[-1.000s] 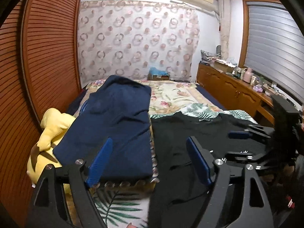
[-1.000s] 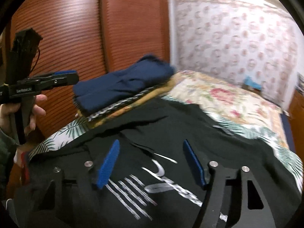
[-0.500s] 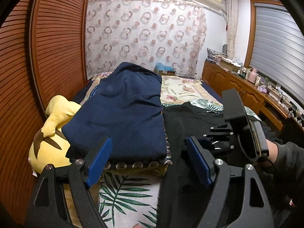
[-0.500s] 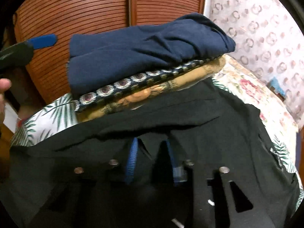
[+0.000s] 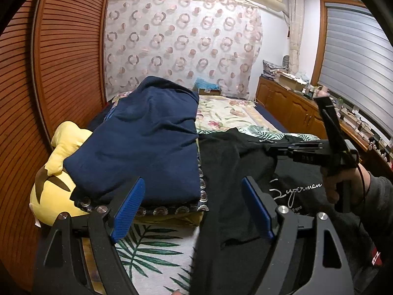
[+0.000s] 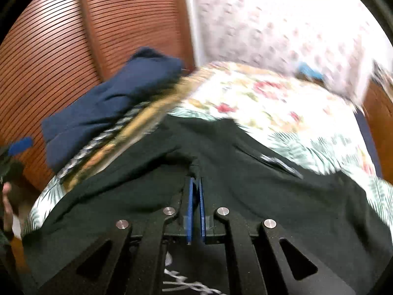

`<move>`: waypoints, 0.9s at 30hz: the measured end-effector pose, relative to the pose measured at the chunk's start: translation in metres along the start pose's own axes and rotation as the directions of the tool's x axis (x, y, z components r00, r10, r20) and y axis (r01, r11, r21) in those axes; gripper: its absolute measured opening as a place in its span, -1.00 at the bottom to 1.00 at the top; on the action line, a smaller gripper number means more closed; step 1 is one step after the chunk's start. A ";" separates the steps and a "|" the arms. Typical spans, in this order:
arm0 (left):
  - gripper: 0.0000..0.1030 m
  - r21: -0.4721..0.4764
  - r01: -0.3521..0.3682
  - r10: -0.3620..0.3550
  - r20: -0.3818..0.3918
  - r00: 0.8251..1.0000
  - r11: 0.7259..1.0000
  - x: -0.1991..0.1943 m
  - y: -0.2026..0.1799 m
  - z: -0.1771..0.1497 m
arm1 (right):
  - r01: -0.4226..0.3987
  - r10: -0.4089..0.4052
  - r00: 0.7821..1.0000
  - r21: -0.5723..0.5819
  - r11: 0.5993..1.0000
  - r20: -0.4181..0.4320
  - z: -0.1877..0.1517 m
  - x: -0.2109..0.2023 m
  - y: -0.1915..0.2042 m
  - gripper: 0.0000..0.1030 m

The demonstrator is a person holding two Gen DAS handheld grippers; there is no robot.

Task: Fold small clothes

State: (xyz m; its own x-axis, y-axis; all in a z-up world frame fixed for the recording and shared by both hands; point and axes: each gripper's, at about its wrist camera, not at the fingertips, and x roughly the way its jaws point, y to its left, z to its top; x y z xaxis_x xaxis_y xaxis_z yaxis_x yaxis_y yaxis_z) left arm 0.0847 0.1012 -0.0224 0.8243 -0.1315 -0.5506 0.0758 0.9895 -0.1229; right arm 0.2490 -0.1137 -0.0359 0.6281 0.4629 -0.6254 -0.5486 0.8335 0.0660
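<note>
My right gripper [image 6: 195, 191] is pinched tight on the black shirt [image 6: 258, 196]. The two blue pads are almost together, and a little bunch of black cloth sticks up between them at the tips. From my left camera I can see that gripper [image 5: 272, 148] too, held out over the shirt by my right hand [image 5: 336, 184].

My left gripper [image 5: 194, 206] has its jaws wide apart. It holds nothing. It hangs over the near edge of the shirt [image 5: 228, 191], where the cloth meets the leafy sheet [image 5: 147, 245].

The shirt lies flat on the bed [image 5: 228, 115], spread wide, with white writing on it. It is not folded yet. Just beside it, on my left, sits a pile of folded clothes with a blue one [image 5: 147, 145] on top. A yellow soft toy [image 5: 51, 184] is next to that pile, by the brown wall.

I think I am at the start of the first fold. One hand has its bit of cloth, and the other does not.

Next I think my left gripper needs to go down and pinch the shirt too. Then both hands can lift one side and lay it over the other. I should lift both at the same time, so the cloth stays flat and does not bunch. I must also keep clear of the pile, so I do not knock it.
</note>
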 end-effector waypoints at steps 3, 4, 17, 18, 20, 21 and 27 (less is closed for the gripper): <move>0.58 0.007 0.006 -0.006 -0.008 1.000 1.000 0.005 -0.005 0.002 | 0.091 -0.091 0.996 0.003 0.996 -0.015 -0.001 0.006 -0.005 -0.72; 0.58 0.010 0.008 -0.008 -0.010 1.000 1.000 0.006 -0.006 0.003 | 0.096 -0.096 0.995 0.010 0.995 -0.016 -0.002 0.007 -0.008 -0.67; 0.57 0.072 0.085 -0.080 -0.071 0.994 0.994 0.046 -0.052 0.015 | 0.168 -0.169 0.984 -0.016 0.986 -0.055 -0.032 -0.043 -0.054 -0.01; 0.57 0.078 0.097 -0.090 -0.077 0.993 0.992 0.050 -0.056 0.016 | 0.187 -0.187 0.980 -0.015 0.982 -0.066 -0.037 -0.046 -0.059 -0.01; 0.57 0.095 0.111 -0.102 -0.093 0.990 0.989 0.057 -0.064 0.019 | 0.205 -0.205 0.974 -0.017 0.979 -0.092 -0.045 -0.052 -0.067 -0.01; 0.58 0.102 0.114 -0.104 -0.099 0.990 0.988 0.059 -0.067 0.020 | 0.210 -0.211 0.973 -0.018 0.978 -0.096 -0.051 -0.055 -0.071 -0.01; 0.23 0.140 0.139 -0.117 -0.155 0.981 0.980 0.086 -0.087 0.029 | 0.228 -0.223 0.965 0.022 0.973 -0.141 -0.069 -0.059 -0.094 -0.01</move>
State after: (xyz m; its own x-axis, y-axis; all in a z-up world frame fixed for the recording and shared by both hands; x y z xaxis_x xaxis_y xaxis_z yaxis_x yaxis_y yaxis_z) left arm 0.1649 0.0058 -0.0350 0.7127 -0.2540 -0.6539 0.2677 0.9601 -0.0811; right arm 0.2260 -0.2402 -0.0586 0.6507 0.2183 -0.7272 -0.3785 0.9235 -0.0615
